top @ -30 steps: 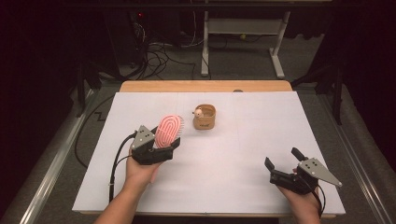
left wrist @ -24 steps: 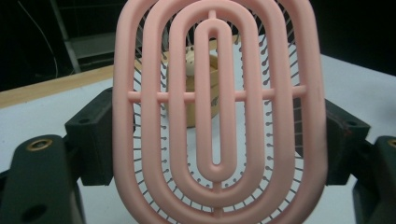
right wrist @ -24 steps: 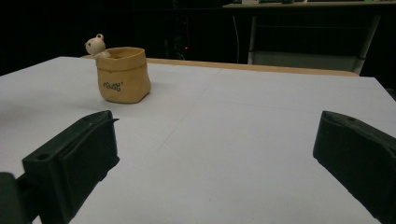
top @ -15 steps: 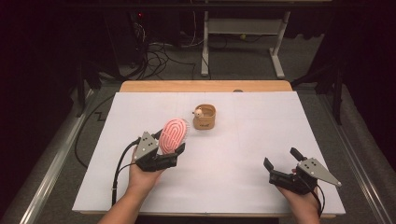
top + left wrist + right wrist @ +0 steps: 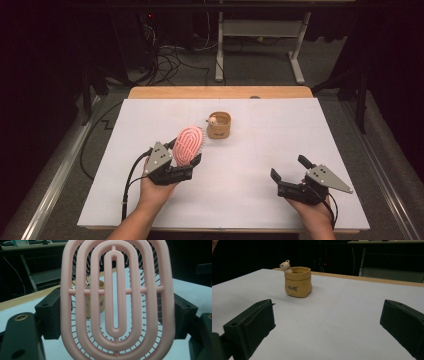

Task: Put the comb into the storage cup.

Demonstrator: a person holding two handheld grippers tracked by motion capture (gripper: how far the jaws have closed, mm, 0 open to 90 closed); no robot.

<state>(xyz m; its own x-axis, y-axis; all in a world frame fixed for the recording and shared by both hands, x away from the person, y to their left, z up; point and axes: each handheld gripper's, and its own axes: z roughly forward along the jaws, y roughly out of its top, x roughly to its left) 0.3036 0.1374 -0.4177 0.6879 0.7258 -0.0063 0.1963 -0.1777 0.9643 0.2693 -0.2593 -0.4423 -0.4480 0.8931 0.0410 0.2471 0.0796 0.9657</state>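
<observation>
**Pink brush held up in the left claw**

Near the front on the right, the right claw [image 5: 290, 172] sits low over the white worktop [image 5: 250, 200]. Its two black jaws are wide apart, with nothing between them.

On the left, a bit farther in, the left claw [image 5: 187, 162] is clamped on a pink hairbrush [image 5: 187, 145]. The jaws press on both sides of it. The brush is lifted off the worktop and leans toward the far side. Its head is an oval made of pink rings, one inside the other, with a bar across the middle. Thin bristles with tiny round tips show through the gaps.

Just past the brush stands a small yellow-brown pot [image 5: 220, 126]. A little bear [image 5: 213, 120] peeks over its rim.
</observation>
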